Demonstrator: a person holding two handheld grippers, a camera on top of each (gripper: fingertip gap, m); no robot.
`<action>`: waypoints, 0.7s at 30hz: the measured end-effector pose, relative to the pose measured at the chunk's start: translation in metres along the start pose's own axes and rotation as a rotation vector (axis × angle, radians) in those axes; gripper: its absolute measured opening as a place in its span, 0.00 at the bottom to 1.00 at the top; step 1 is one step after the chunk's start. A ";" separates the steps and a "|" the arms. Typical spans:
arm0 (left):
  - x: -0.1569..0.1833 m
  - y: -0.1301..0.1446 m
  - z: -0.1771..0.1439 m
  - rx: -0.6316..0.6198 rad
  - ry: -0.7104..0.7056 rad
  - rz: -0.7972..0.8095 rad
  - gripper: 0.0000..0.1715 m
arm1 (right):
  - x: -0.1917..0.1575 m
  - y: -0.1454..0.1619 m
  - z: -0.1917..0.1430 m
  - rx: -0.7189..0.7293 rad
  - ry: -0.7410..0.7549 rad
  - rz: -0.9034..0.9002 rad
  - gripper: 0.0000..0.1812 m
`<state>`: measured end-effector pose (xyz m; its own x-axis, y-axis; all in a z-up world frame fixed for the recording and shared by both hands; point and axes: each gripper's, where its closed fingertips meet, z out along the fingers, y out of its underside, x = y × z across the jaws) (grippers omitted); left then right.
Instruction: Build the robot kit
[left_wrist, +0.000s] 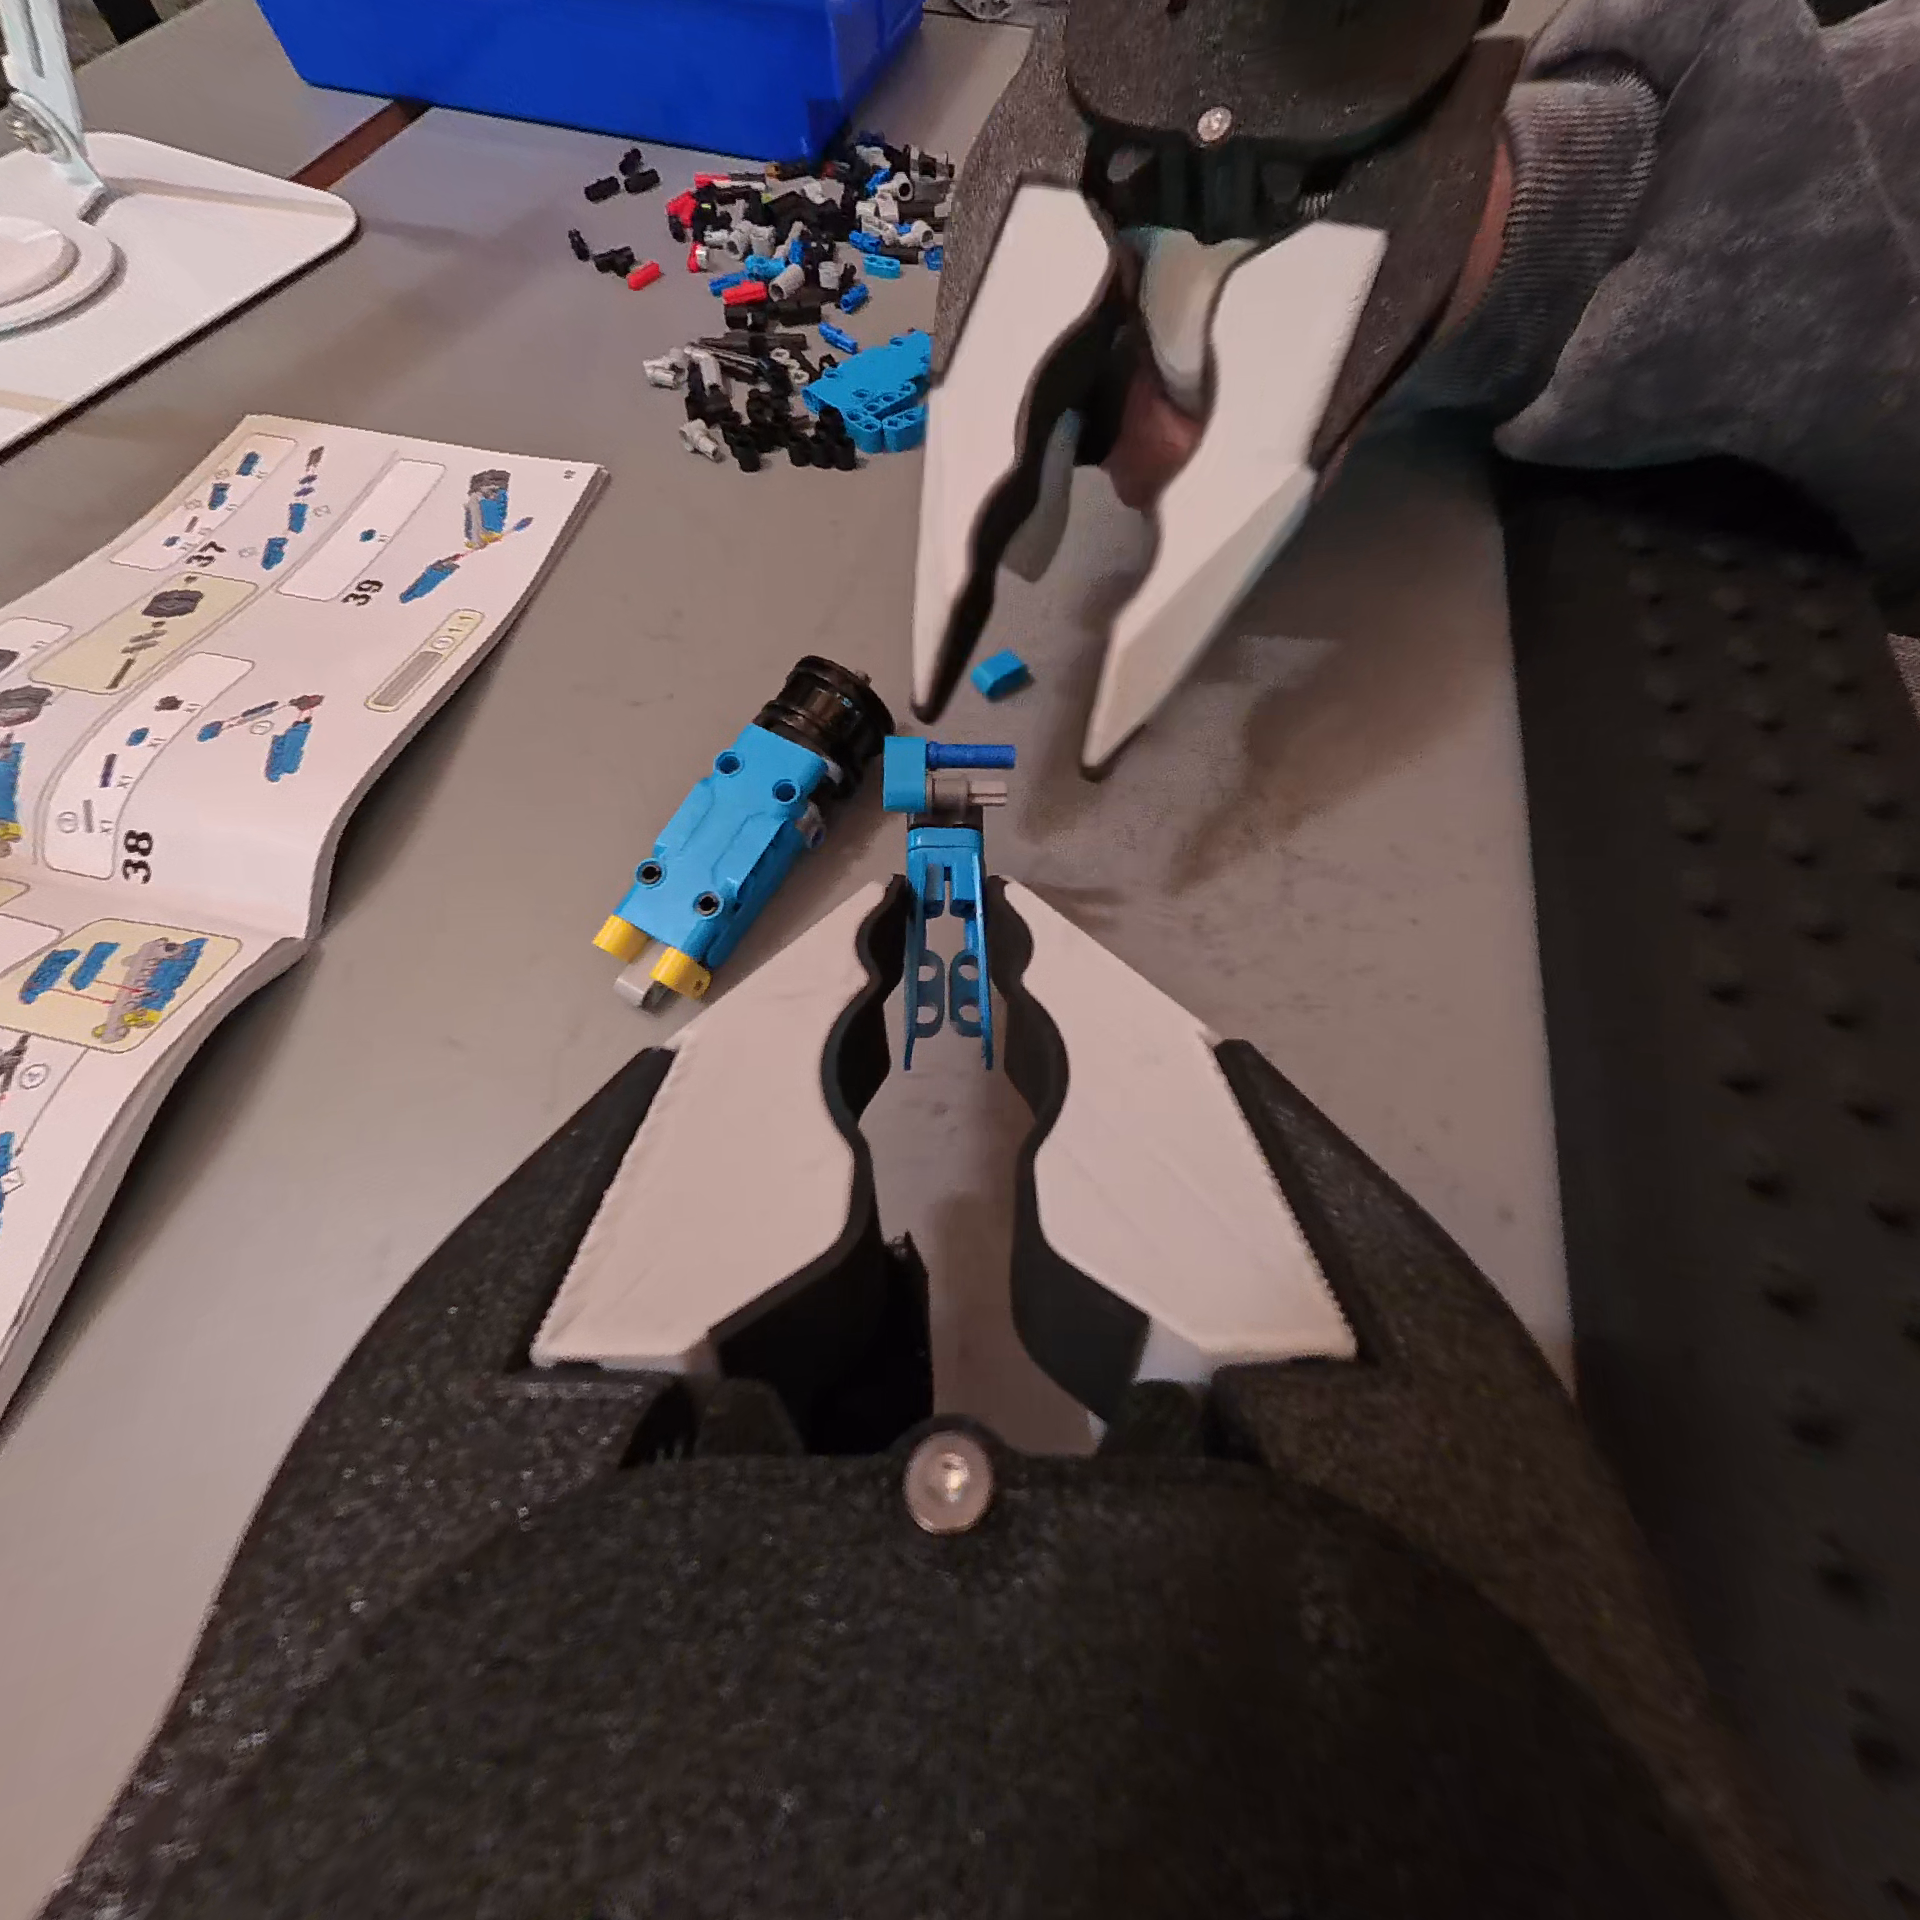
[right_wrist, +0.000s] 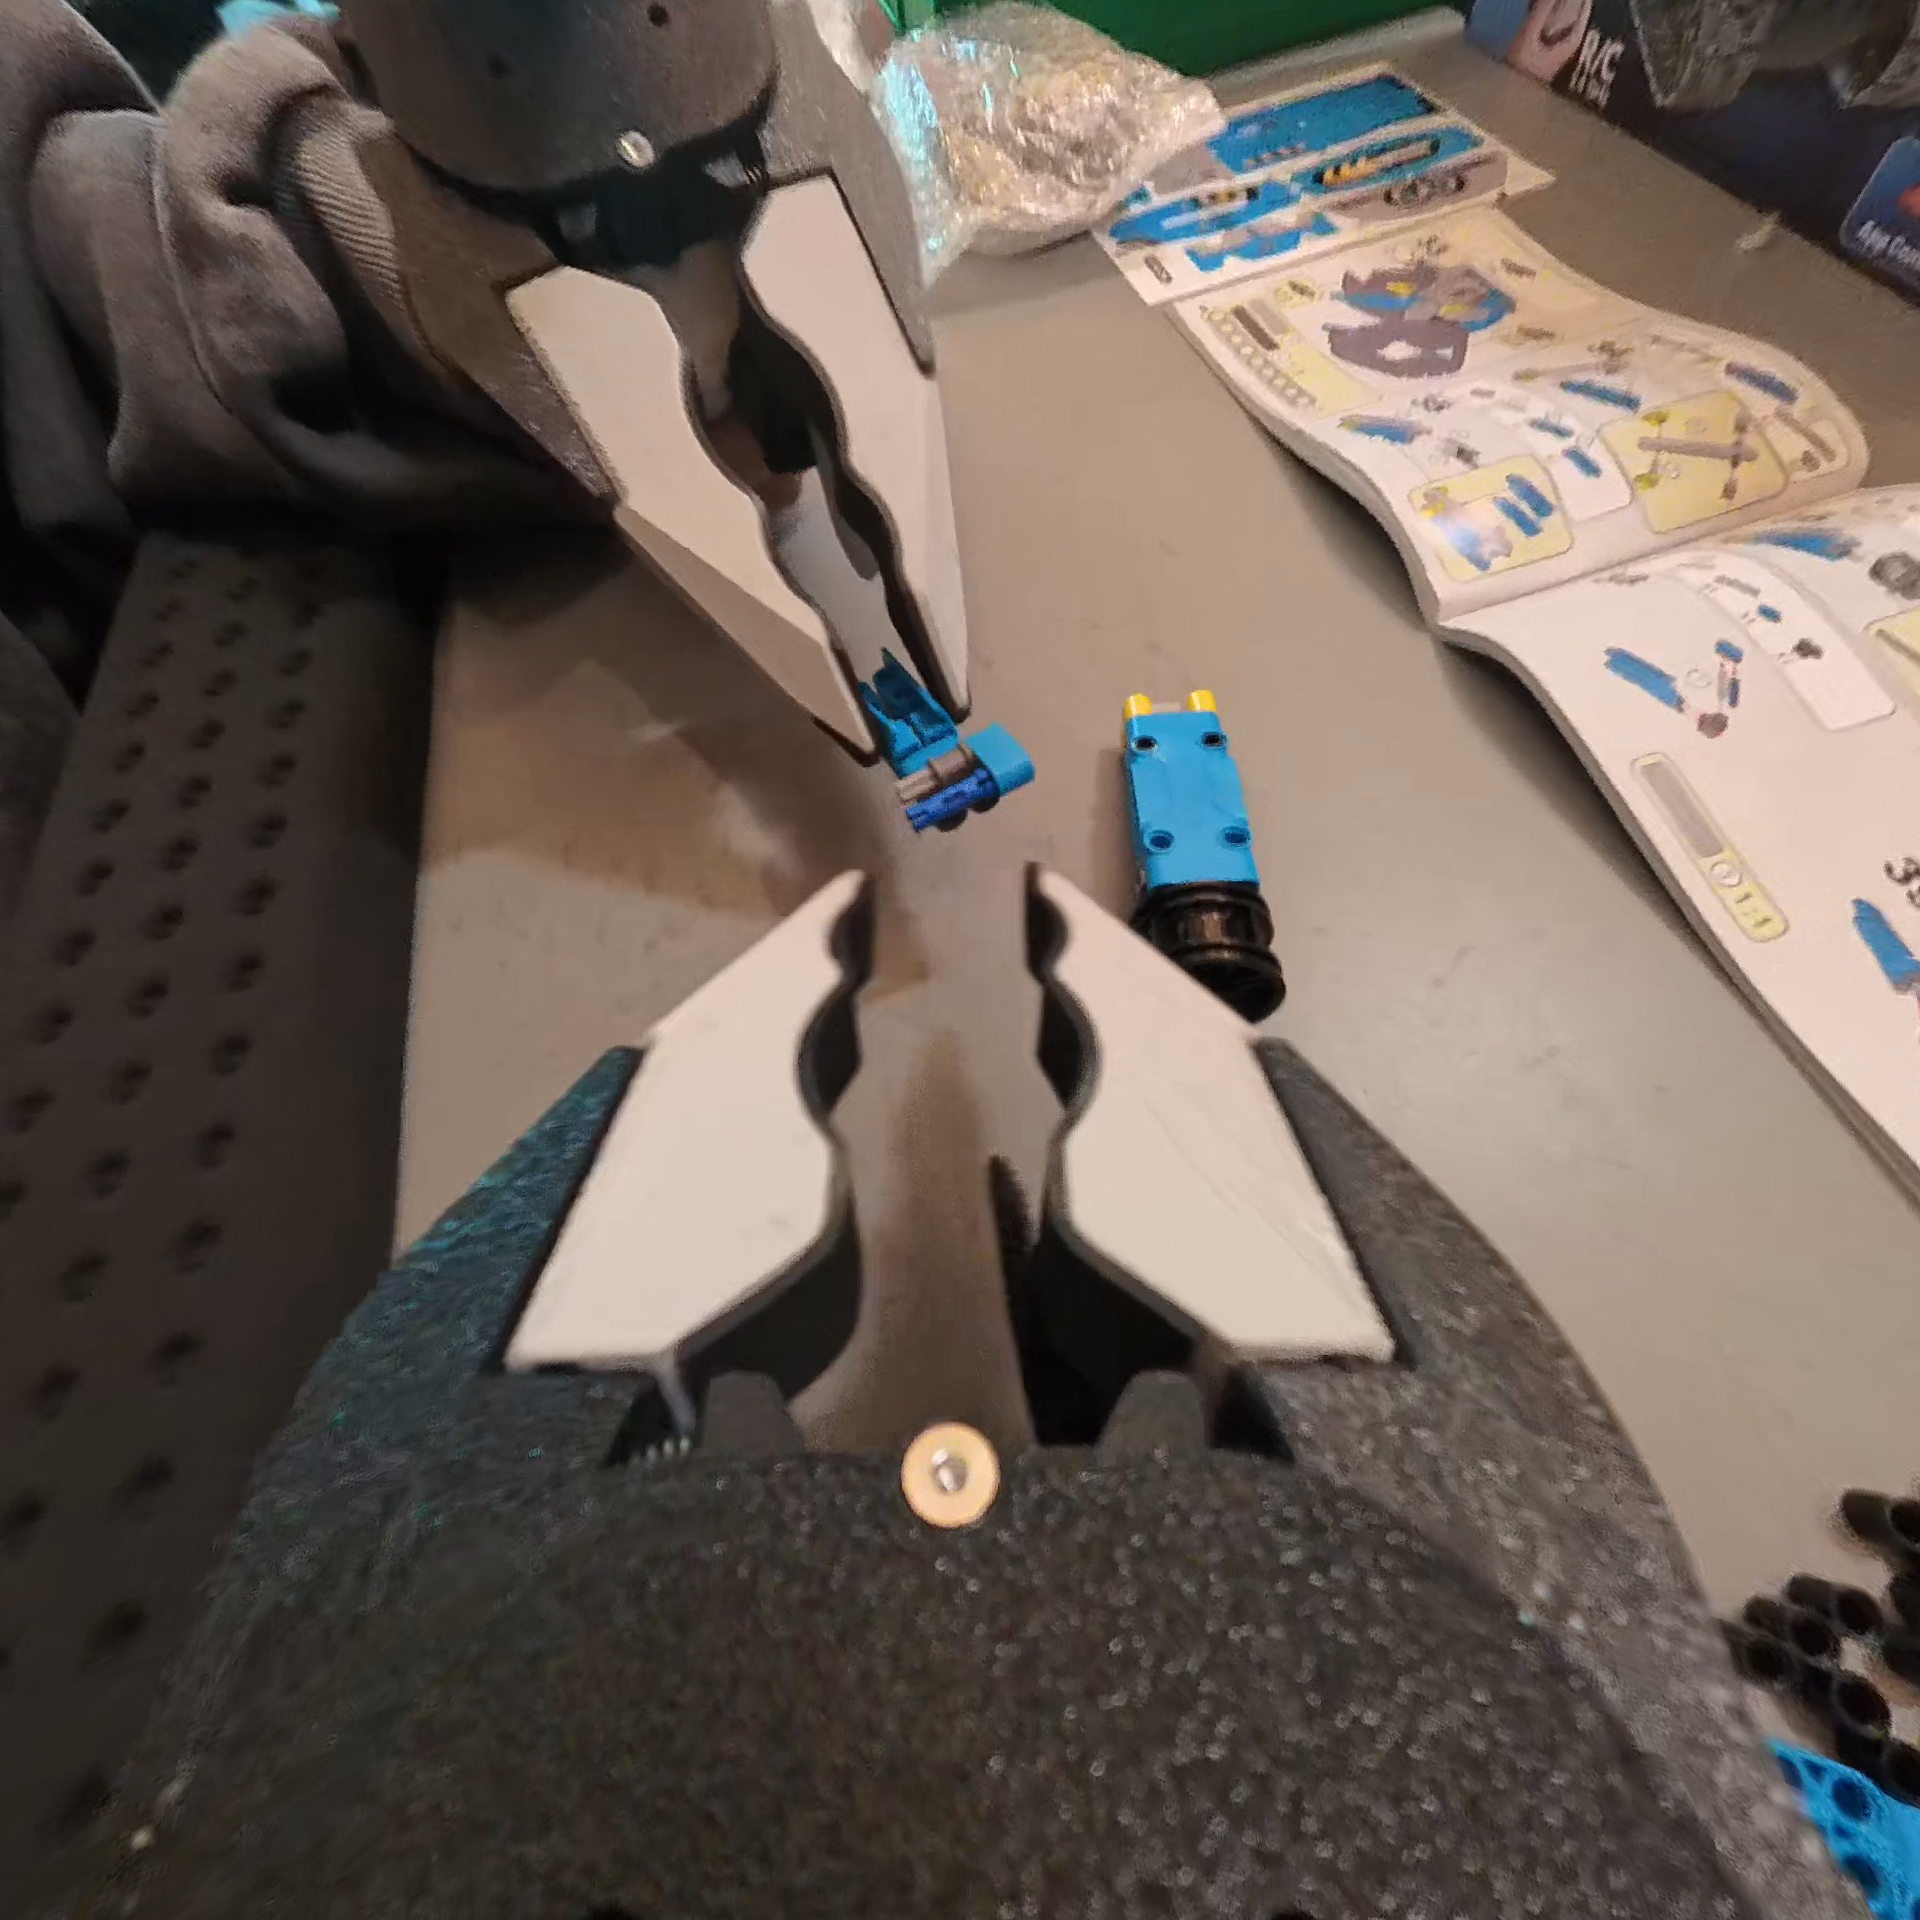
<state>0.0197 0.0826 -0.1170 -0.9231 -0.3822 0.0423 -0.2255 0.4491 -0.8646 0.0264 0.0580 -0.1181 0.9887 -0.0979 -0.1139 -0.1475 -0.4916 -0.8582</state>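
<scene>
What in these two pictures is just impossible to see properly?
- Left wrist view: blue bin, cut off by the top edge.
- Left wrist view: lower end of the blue part, hidden between the left gripper fingers.
- Right wrist view: black pieces, blurred, cut off by the right edge.
- Right wrist view: clear bag contents, too blurred.

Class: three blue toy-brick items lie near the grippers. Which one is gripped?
The slim blue piece, clamped in the left gripper. The chunky yellow-pegged block and tiny blue brick lie free.
</scene>
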 end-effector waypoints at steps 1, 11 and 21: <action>0.003 -0.001 0.000 0.003 0.017 -0.005 0.08 | -0.004 -0.004 -0.001 0.019 -0.017 -0.014 0.23; 0.046 -0.023 -0.010 0.116 0.249 -0.017 0.08 | -0.043 -0.019 -0.008 0.107 -0.164 -0.150 0.15; 0.033 -0.056 -0.032 0.322 0.244 -0.117 0.22 | -0.034 -0.039 -0.023 0.222 -0.183 -0.048 0.14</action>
<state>-0.0081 0.0706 -0.0512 -0.9524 -0.1959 0.2336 -0.2603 0.1240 -0.9575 -0.0023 0.0606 -0.0695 0.9860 0.0882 -0.1414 -0.1106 -0.2887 -0.9510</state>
